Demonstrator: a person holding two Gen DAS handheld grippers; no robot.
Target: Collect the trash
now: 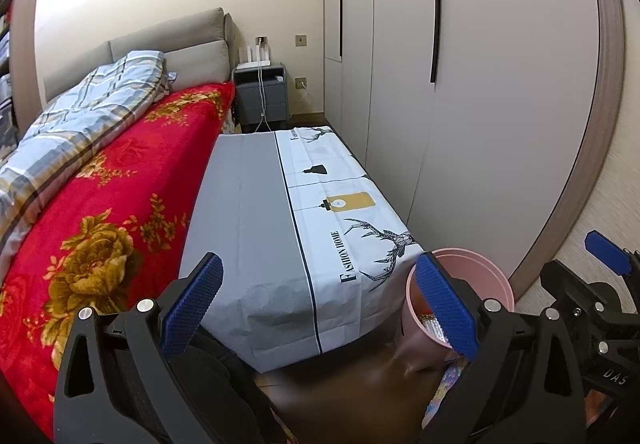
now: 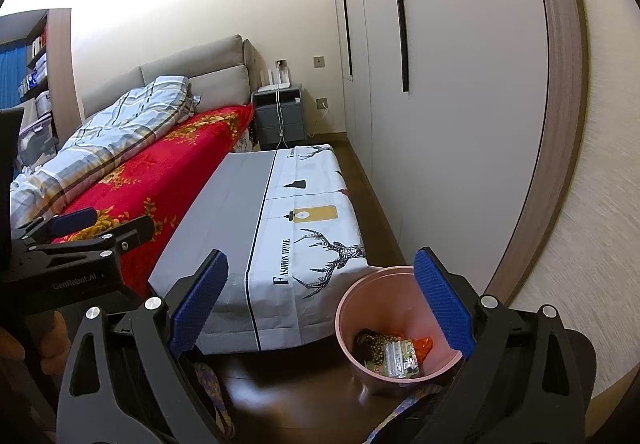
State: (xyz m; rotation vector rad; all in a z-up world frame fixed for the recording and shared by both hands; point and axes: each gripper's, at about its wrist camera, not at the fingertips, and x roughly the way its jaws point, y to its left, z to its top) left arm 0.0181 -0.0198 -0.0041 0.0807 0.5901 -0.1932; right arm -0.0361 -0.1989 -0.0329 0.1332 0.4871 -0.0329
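A pink trash bin stands on the dark floor at the near right corner of a cloth-covered table. Inside it lie trash pieces: an orange wrapper, a dark crumpled piece and a shiny packet. My right gripper is open and empty, with its right finger over the bin's rim. My left gripper is open and empty above the table's near end; the bin shows behind its right finger. The left gripper also shows in the right wrist view, and the right gripper's finger in the left wrist view.
A bed with a red floral blanket and a plaid quilt runs along the table's left side. White wardrobe doors line the right. A grey nightstand stands at the far wall. A patterned cloth lies on the floor near me.
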